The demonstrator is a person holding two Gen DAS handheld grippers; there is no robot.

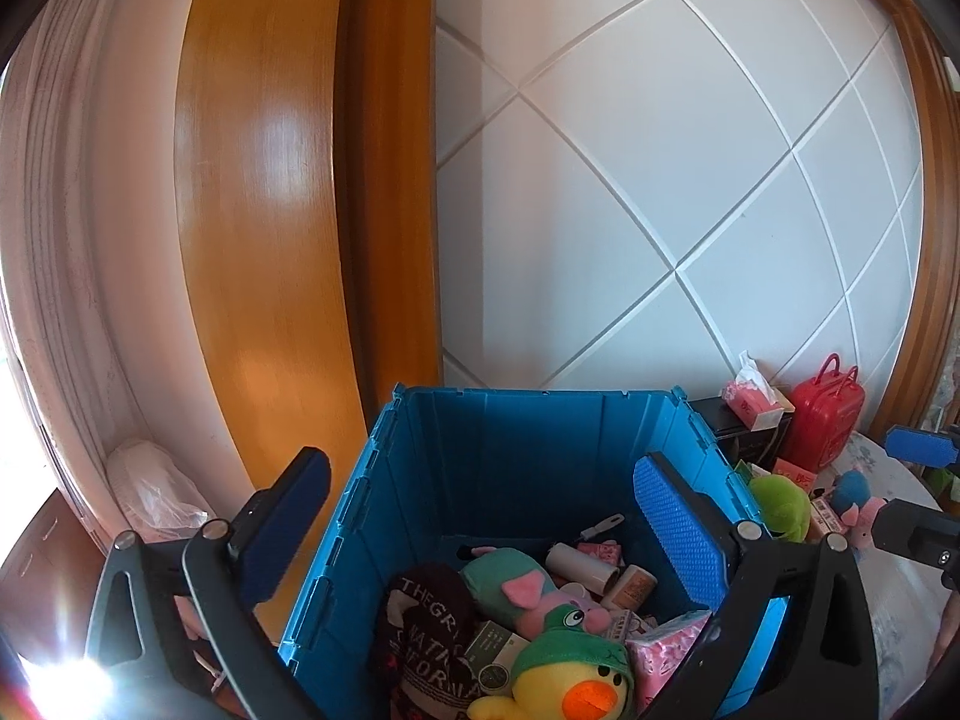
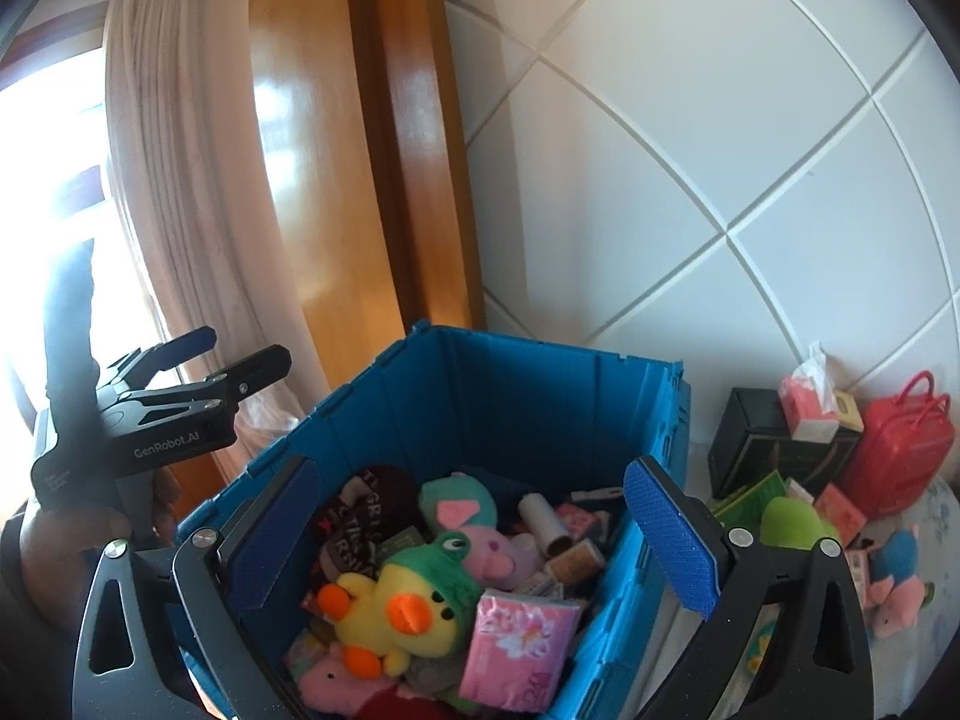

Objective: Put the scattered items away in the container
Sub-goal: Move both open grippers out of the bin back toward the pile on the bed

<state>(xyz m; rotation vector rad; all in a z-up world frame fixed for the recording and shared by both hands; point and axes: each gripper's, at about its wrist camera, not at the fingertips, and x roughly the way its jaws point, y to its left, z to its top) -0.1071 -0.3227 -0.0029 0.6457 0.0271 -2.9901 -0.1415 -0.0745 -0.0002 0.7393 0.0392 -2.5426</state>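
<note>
A blue crate (image 1: 510, 450) (image 2: 528, 396) stands open against the wall and holds several items. Among them are a yellow duck plush (image 1: 564, 684) (image 2: 396, 606), a pink tissue pack (image 2: 522, 642) and a dark lettered cloth (image 1: 426, 642). My left gripper (image 1: 480, 528) hangs open over the crate's left side, nothing between its pads. My right gripper (image 2: 474, 534) is open above the crate too, also empty. On the bed to the right of the crate lie a green plush (image 1: 780, 504) (image 2: 792, 522) and a blue and pink plush (image 2: 900, 558).
A red toy suitcase (image 2: 906, 450), a pink tissue box (image 2: 810, 408) and a black box (image 2: 750, 444) stand by the white panelled wall at right. A wooden frame (image 1: 270, 240) and a curtain (image 2: 180, 180) rise left of the crate. A hand (image 2: 54, 558) holds the left gripper.
</note>
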